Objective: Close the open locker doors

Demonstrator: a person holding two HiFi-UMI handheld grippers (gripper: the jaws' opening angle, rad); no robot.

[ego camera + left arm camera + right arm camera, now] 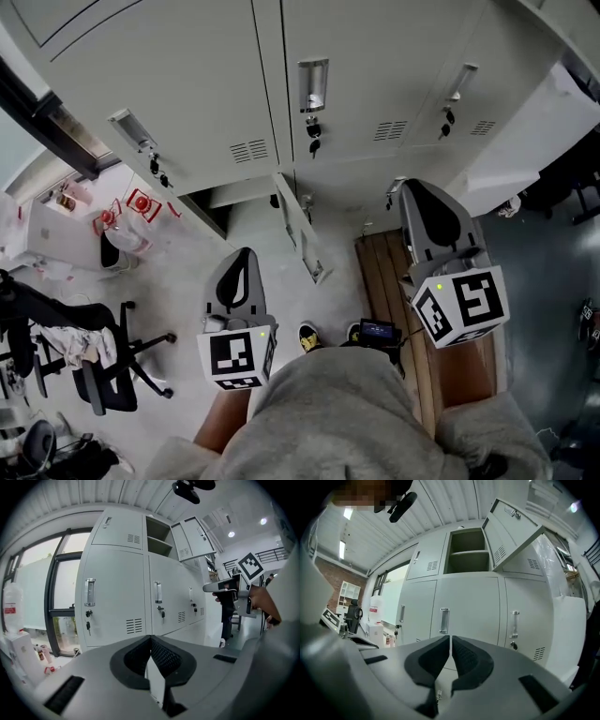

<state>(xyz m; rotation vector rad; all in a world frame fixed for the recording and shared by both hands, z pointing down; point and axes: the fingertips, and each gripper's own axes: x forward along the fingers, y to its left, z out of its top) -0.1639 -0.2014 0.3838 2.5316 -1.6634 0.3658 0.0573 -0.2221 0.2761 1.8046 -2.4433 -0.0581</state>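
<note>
A person in a grey sweatshirt stands before a bank of pale grey lockers, holding two grippers. The left gripper and the right gripper, each carrying a marker cube, point away from the body toward the lockers. Each gripper's own view shows its jaws closed together with nothing between them. The right gripper reaches farther forward than the left, over a slatted wooden platform on the floor. An office chair stands well to the left.

Between the two grippers, a low door stands open, jutting edge-on from the foot of the lockers toward the person. Beyond it the tall middle doors are shut, with keys hanging from their locks beneath upright handles.

Higher up, in the top row, an upper door hangs swung out to the right, baring a compartment with one shelf across it. That compartment lies directly above the closed tall door that faces the right gripper. The top-row door to its left is shut. At the far left of the left gripper view, a window adjoins the lockers.
</note>
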